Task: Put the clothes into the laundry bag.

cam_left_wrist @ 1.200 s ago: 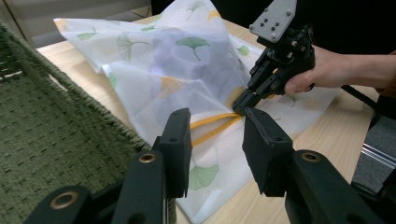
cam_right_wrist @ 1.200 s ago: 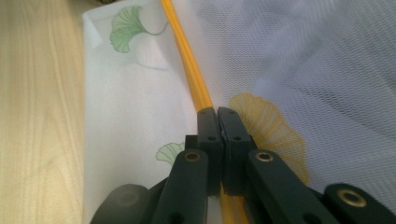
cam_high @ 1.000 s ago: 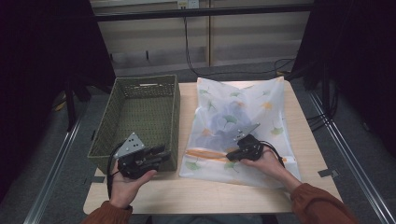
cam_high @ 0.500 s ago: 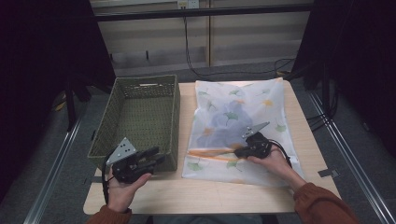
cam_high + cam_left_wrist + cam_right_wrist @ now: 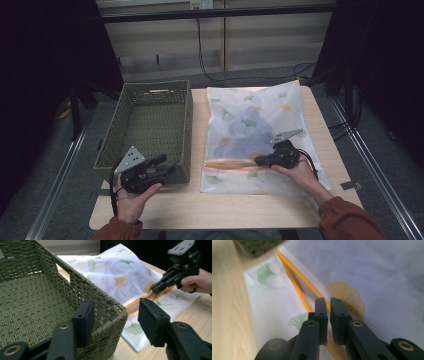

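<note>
A white mesh bag (image 5: pixel 250 120) printed with ginkgo leaves lies flat on the table, its orange zipper (image 5: pixel 225 165) running across the near end and parted into a narrow V. My right gripper (image 5: pixel 261 161) rests on that zipper. In the right gripper view its jaws (image 5: pixel 328 300) have just been opening and stand a thin slit apart over the orange zipper (image 5: pixel 294 282), with nothing seen between them. My left gripper (image 5: pixel 165 165) hovers at the near right corner of the green woven basket (image 5: pixel 150 90). Its jaws (image 5: pixel 115 307) have just been opening and are wide and empty.
The basket (image 5: pixel 100 292) is empty and takes up the table's left half. A strip of bare wood runs along the near edge (image 5: pixel 225 210). Cables hang behind the table's far edge, and metal rails flank both sides.
My right gripper slid to the right along the zipper, and the orange edges have parted behind it. The left gripper's jaws stand wider apart than before.
</note>
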`<state>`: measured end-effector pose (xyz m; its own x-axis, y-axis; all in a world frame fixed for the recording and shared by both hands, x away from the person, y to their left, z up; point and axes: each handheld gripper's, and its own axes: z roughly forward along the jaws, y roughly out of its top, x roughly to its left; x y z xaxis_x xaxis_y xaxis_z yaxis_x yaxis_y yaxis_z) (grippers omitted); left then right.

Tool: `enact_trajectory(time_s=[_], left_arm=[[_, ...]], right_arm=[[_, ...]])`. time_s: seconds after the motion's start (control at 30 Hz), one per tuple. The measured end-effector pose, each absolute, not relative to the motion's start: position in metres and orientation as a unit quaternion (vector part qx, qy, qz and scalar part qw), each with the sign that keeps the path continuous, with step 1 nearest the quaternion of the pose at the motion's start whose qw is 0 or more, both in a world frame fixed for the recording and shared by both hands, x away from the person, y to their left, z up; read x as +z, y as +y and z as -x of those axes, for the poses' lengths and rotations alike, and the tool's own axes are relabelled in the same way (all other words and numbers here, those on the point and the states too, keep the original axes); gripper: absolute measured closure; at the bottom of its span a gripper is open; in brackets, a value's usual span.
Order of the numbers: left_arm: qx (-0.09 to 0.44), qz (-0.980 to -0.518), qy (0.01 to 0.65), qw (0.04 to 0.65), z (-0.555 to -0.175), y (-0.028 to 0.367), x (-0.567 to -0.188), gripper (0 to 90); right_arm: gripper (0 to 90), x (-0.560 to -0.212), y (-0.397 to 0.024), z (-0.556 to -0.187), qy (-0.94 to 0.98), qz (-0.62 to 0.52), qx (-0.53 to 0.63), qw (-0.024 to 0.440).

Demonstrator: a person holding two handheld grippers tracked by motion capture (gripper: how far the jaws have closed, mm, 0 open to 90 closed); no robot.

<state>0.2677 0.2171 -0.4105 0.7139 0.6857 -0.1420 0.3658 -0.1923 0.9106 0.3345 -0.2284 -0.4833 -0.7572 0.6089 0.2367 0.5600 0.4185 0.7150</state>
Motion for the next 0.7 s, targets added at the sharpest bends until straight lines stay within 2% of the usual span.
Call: enact_trajectory(time_s=[0.3,0.67,0.7], left_arm=[[0.163,-0.756,0.347,0.531,-0.264,0.220,-0.409,31.1],[0.183,-0.739,0.373,0.530,-0.256,0.244,-0.409,30.5],[0.185,-0.738,0.373,0.530,-0.255,0.247,-0.409,30.8]], right_arm=[[73.6,-0.462,-0.238,-0.317,0.802,-0.363,0.468,0.078],[63.7,-0.445,-0.254,-0.287,0.764,-0.383,0.500,0.137],[59.2,-0.443,-0.259,-0.279,0.760,-0.383,0.506,0.138]])
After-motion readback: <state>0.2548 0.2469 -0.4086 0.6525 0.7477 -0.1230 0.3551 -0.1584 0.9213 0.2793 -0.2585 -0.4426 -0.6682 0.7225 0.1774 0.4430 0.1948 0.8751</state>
